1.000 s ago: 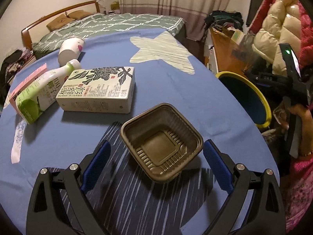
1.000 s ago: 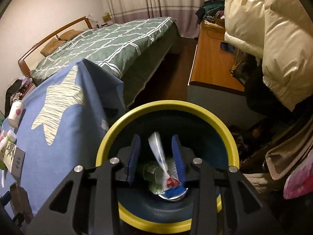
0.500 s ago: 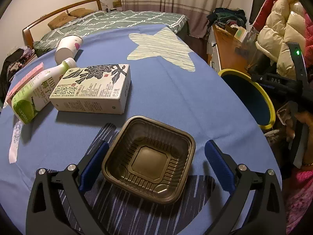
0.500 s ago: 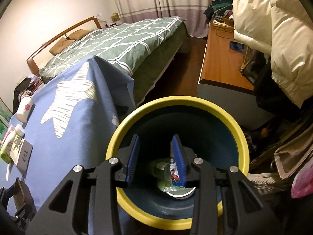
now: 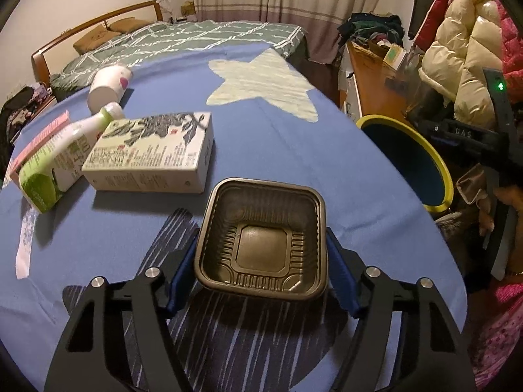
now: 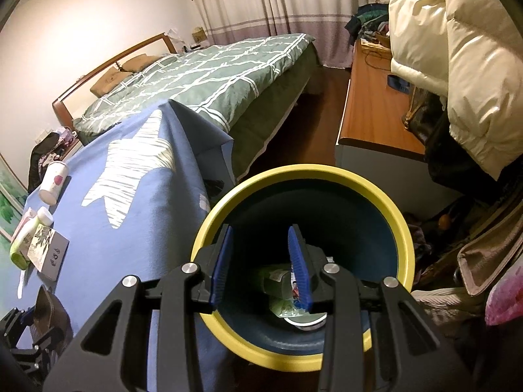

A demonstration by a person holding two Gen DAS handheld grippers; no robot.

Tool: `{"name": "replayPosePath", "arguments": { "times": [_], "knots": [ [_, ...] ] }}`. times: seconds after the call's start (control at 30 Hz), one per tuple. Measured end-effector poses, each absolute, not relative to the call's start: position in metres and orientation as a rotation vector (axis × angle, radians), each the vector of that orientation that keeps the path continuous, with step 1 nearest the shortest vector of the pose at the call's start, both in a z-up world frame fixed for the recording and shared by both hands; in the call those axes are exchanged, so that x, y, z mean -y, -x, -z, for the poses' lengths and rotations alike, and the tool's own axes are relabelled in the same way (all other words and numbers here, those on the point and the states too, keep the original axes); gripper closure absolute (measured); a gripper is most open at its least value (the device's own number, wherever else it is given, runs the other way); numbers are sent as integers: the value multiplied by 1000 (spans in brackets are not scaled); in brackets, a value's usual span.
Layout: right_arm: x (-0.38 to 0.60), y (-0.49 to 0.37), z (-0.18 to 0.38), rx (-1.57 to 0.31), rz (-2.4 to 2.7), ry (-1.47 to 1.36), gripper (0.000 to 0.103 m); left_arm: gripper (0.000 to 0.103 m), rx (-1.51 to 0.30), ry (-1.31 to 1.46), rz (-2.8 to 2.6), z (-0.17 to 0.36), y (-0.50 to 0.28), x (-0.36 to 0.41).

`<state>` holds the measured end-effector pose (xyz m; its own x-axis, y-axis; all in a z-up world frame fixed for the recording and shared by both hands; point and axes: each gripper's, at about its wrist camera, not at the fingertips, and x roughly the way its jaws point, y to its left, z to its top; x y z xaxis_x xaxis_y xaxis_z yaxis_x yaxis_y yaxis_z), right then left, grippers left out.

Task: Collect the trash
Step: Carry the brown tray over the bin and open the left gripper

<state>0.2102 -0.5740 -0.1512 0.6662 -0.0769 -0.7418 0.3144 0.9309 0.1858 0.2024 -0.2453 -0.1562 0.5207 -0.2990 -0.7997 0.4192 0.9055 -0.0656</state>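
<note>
Left gripper [image 5: 261,258] is closing, and its blue pads [image 5: 340,277] already touch both sides of the brown plastic tray [image 5: 261,238], which sits on the blue tablecloth [image 5: 278,150] near a white carton [image 5: 153,156].

Right gripper [image 6: 260,261] hangs over the yellow-rimmed bin [image 6: 405,238], jaws apart with nothing between; wrappers [image 6: 281,294] lie at the bottom.

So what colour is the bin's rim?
Yellow, around a dark blue inside; the bin shows best in the right wrist view.
</note>
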Motion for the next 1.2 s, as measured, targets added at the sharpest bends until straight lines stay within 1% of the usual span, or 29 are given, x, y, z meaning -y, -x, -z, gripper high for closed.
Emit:
{"name": "replayPosePath", "arguments": {
  "times": [0.27, 0.57, 0.97, 1.2],
  "knots": [
    [577, -195, 148, -796, 235, -315, 69, 33, -891, -157, 476, 139, -209, 270],
    [591, -165, 140, -749, 266, -330, 69, 33, -860, -214, 579, 123, -218, 334],
    [624, -123, 129, -706, 376, -333, 69, 33, -869, -359, 694, 138, -240, 453],
    [632, -113, 131, -711, 411, -331, 69, 33, -903, -400, 718, 154, -254, 501]
  ]
}}
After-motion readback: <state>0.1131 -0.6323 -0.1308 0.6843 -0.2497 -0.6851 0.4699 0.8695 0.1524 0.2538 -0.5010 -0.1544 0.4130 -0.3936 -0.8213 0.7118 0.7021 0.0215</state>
